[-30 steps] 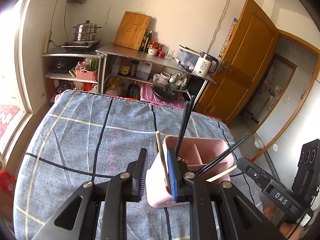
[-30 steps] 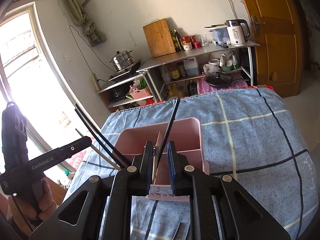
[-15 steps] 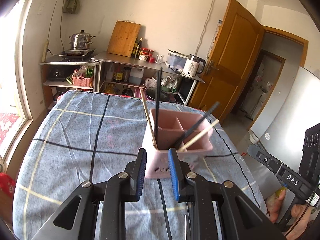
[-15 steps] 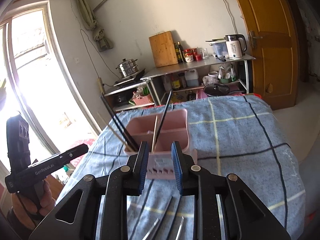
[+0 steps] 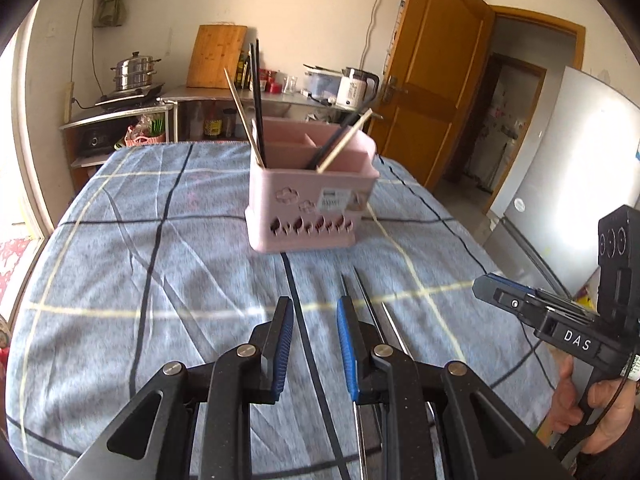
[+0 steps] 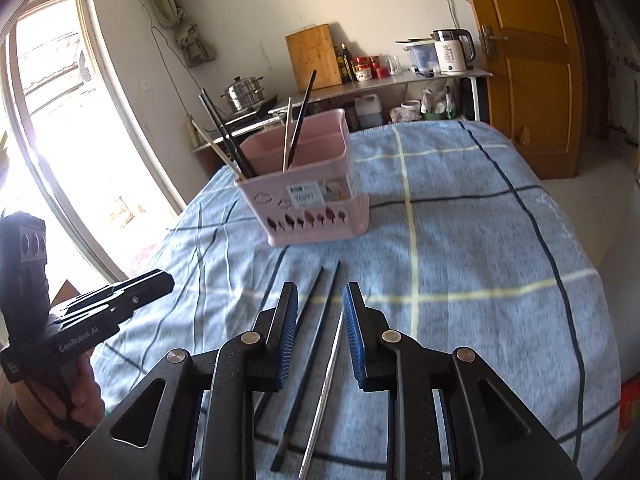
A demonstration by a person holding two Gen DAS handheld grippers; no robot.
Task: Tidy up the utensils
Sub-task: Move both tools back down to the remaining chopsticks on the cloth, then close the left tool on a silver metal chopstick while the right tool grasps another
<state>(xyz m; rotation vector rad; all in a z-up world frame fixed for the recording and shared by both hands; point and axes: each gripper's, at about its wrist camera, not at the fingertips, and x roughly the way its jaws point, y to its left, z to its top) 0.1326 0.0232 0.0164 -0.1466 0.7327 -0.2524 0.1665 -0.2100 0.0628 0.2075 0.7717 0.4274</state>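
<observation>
A: Where is the pink utensil caddy [image 5: 312, 196]?
B: Upright on the blue plaid cloth [image 5: 132, 248] over the worktop, with black and wooden chopsticks [image 6: 298, 120] leaning inside.
A: And the grippers?
B: The left hand-held gripper [image 5: 314, 342] and right hand-held gripper [image 6: 320, 332] are both released and empty, above loose chopsticks [image 6: 316, 320] lying near the caddy.
</observation>
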